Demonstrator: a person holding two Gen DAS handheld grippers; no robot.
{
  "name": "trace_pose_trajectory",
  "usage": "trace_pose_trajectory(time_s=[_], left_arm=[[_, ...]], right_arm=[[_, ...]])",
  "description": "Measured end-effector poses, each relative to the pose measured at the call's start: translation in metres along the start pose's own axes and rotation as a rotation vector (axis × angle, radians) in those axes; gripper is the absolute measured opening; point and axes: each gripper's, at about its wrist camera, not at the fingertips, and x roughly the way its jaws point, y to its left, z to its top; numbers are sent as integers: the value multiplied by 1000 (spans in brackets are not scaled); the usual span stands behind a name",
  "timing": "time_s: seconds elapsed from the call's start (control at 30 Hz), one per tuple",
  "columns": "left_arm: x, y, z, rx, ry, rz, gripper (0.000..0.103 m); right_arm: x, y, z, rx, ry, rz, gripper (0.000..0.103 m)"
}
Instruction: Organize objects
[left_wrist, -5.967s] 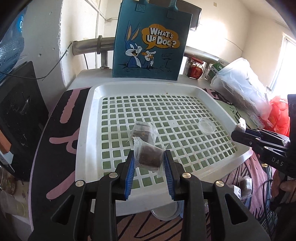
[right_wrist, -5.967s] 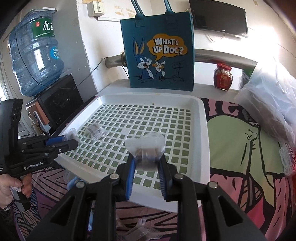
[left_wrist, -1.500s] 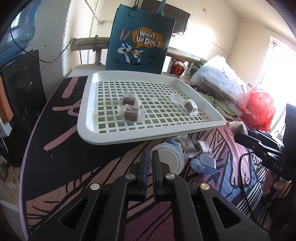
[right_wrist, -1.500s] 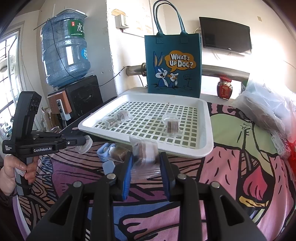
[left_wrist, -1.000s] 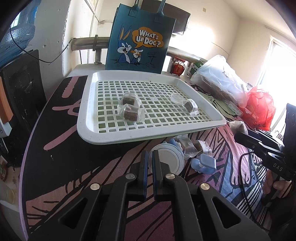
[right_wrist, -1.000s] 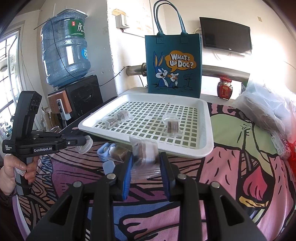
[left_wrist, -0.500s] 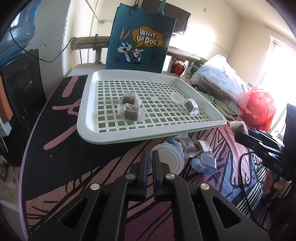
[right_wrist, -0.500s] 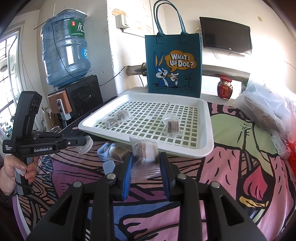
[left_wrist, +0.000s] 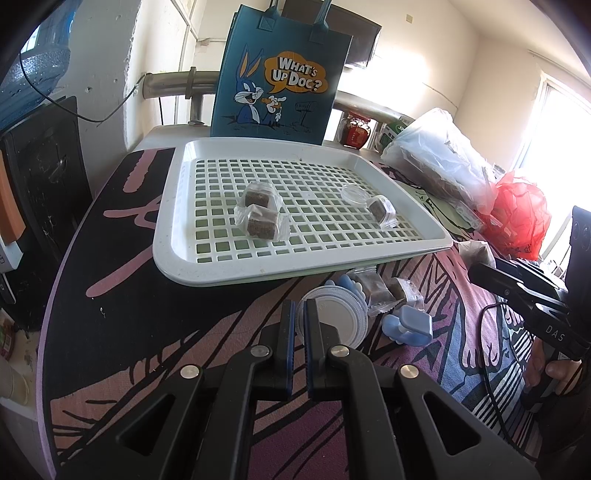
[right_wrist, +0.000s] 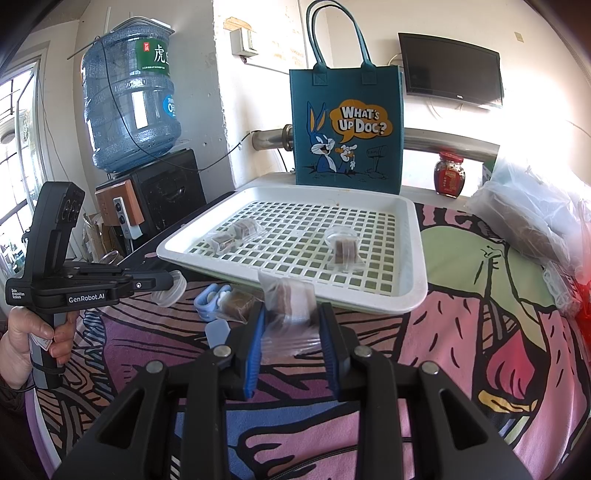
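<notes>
While the right gripper (right_wrist: 291, 314) pinches a clear-wrapped brown block (right_wrist: 291, 297) between its blue pads, it hangs over the patterned cloth (right_wrist: 461, 332) just in front of the white slotted tray (right_wrist: 413, 291). Its wrapper sticks out above and below the jaws. Three more wrapped blocks lie in the tray: a touching pair (left_wrist: 258, 214) toward its left side and a single one (left_wrist: 380, 210) toward its right, beside a small clear lid (left_wrist: 352, 192). On the cloth just below the tray's near rim sit a white round lid (left_wrist: 340, 317), further wrapped blocks (left_wrist: 384, 291) and a pale blue clip (left_wrist: 408, 325). Pressed together, the left gripper (left_wrist: 300, 312) holds the white lid's edge in its tips. Behind the tray stands a blue cartoon tote bag (right_wrist: 345, 129).
</notes>
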Motion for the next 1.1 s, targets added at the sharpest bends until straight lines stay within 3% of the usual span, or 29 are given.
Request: trace_pose_trajectory(time_s=[1.1], left_arm=[[0, 1, 0, -2, 1, 0, 3]], right_arm=[[-1, 3, 0, -7, -2, 2, 28]])
